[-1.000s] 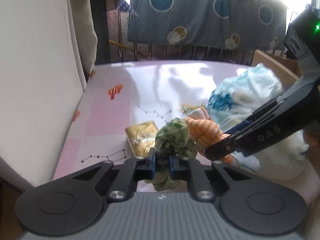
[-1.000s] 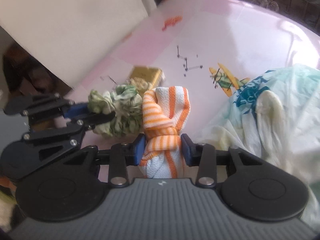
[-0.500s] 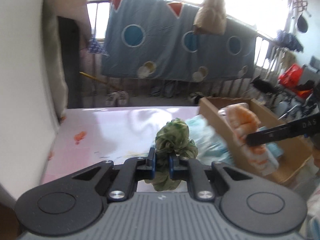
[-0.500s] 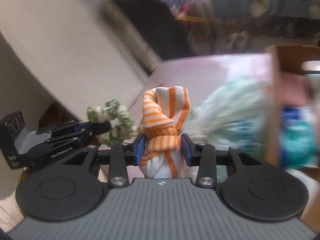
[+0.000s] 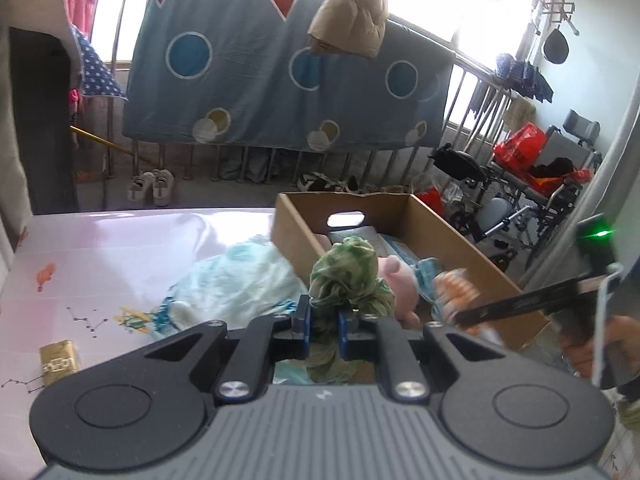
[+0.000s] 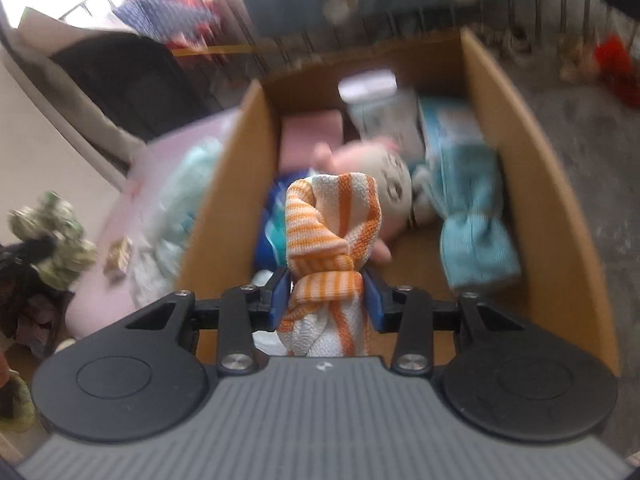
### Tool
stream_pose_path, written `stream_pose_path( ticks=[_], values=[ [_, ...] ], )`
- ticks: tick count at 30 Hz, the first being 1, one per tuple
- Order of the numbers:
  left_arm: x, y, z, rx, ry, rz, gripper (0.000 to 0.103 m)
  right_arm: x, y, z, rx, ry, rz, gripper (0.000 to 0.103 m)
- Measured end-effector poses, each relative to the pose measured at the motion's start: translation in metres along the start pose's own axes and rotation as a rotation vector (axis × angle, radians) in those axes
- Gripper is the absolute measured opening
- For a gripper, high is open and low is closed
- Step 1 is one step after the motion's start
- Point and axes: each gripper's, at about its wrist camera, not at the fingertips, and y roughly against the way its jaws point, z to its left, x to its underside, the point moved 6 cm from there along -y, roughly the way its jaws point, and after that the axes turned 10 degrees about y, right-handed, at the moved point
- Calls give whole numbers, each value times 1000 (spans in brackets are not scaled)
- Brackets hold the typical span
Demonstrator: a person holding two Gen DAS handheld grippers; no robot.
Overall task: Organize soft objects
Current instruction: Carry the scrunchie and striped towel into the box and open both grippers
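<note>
Right wrist view: right claw (image 6: 326, 294) gripping knotted orange-striped cloth (image 6: 330, 240), hovering over cardboard box (image 6: 560, 208); releasing only ahead of the claw, beside the plush. Left claw (image 5: 323, 326) pinching green scrunchie (image 5: 348, 276) shut, approaching the box rim.

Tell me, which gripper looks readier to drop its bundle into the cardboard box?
Probably the right gripper: its orange striped cloth hangs over the cardboard box. The left gripper, with the green cloth, looks short of it.
</note>
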Motion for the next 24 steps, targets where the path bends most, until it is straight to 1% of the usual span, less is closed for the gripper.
stream_pose_path(
  ticks=[3,5,7,8,9,10,11,14,17,18,21,24],
  values=[
    [0,-9,-11,-9,-16,15,13,4,-30,-2,-21,-13,106,41],
    [-2,-17,-19,-12,-28,25,14,8,-46,-5,-42,-50,167,47],
    [-3,-24,-29,-15,-42,33,14,11,-53,-6,-82,-93,186,53],
    [-4,-30,-35,-14,-49,38,14,13,-54,-8,-107,-117,183,54],
    [-3,-33,-39,-12,-56,43,14,15,-51,-10,-131,-138,170,57],
    [-4,-37,-43,-9,-63,49,14,17,-47,-14,-160,-164,149,63],
    [-4,-43,-49,-5,-72,56,14,16,-43,-17,-173,-185,127,65],
    [-3,-59,-65,13,-94,83,14,13,-22,-25,-164,-211,57,66],
    [0,-77,-84,42,-116,121,14,12,16,-34,-156,-246,-55,67],
    [1,-83,-92,50,-123,133,14,11,30,-35,-156,-255,-98,69],
    [5,-107,-117,86,-136,189,14,13,69,-43,-135,-273,-208,74],
    [12,-135,-142,139,-125,268,14,24,101,-53,-107,-288,-285,76]
  ],
)
